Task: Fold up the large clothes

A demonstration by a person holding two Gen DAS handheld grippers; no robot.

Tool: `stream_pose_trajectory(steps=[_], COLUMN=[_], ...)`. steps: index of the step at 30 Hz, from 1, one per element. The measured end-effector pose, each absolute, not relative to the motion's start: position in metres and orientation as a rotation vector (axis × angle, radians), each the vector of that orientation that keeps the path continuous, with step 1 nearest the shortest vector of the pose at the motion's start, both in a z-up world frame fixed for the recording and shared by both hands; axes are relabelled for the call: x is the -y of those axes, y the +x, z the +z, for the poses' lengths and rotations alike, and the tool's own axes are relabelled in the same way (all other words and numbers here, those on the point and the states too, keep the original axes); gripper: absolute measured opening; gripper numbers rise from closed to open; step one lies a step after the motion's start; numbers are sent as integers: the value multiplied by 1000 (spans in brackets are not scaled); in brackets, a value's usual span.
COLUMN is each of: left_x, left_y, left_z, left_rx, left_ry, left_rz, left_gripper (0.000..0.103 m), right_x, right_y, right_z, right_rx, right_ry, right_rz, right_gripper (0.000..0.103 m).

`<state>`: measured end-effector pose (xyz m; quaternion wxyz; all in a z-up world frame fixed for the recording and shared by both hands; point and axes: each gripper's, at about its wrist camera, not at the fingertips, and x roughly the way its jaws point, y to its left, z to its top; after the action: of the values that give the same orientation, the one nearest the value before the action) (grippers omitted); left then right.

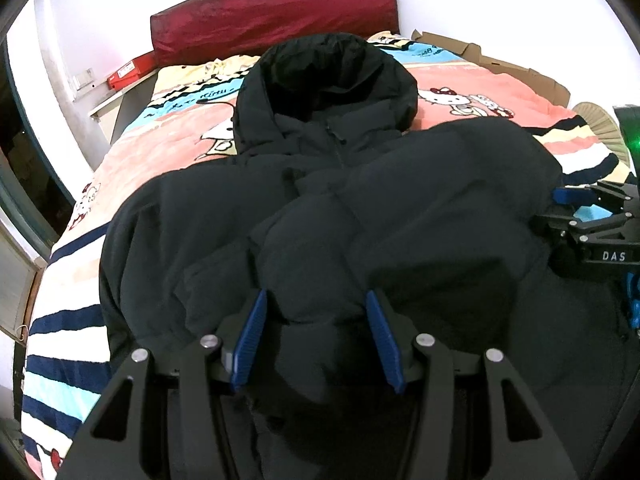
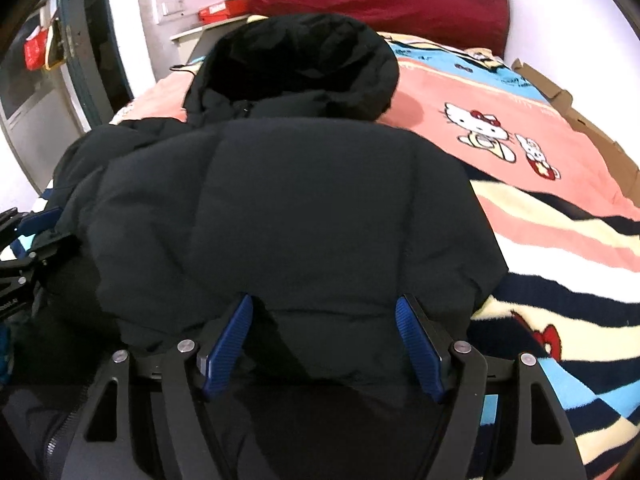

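A large black hooded puffer jacket (image 1: 340, 208) lies on the bed, hood toward the headboard, both sleeves folded in over its front. It also fills the right wrist view (image 2: 280, 200). My left gripper (image 1: 316, 300) is open, its blue pads either side of a puffy fold at the jacket's near edge. My right gripper (image 2: 324, 304) is open, its pads straddling the near edge of the folded sleeve. The right gripper also shows at the right edge of the left wrist view (image 1: 592, 216).
The bed carries a pink, blue and striped Hello Kitty blanket (image 2: 540, 184). A dark red headboard cushion (image 1: 272, 12) stands at the far end. Cardboard (image 1: 500, 60) lies along the bed's right side. A red box (image 1: 128, 72) sits on a bedside shelf at left.
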<state>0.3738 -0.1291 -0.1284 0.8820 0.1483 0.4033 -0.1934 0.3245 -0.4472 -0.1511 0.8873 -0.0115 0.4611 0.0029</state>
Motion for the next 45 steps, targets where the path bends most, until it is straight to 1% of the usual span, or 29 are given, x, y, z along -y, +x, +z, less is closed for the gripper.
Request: stream_pose_trajectory(steps=[11,17,22,24,27,31,36,40,45], left_x=[123,104,100,98,92,91,113,137,170], left_y=[375,382,390,387,398,441,524,587,655], left_z=[-130,-119,-132,-124,-95,-61,-33,-37,-59], left_rx=[-864,-841,-920,-931,-902,-878,-854,-861,-880], left_ry=[332,244,243,250,244,252,261,230,209], left_rz=[-399,-362,-353,-391,-424,-407,-405,-401,-391], left_gripper=[51,51,51,51,51,51,51,51,51], right_x=[471,466,462,465,468,477,494,506,519], right_y=[314,316,327,329,331,359,431,495,578], right_z=[-148,-133,-147,-149,-131,-87,-51,-50,-79], right_rx=[-1001,-942,-986,-1019,-999,-930,-855,-828,-850], right_ry=[-35,8,36,23,21,13,57,111,114], right_rz=[-64,-21,-8,-27,-1,10,-13,-28,-86], right_gripper=[72,72,73,73,73,75,79,81,82])
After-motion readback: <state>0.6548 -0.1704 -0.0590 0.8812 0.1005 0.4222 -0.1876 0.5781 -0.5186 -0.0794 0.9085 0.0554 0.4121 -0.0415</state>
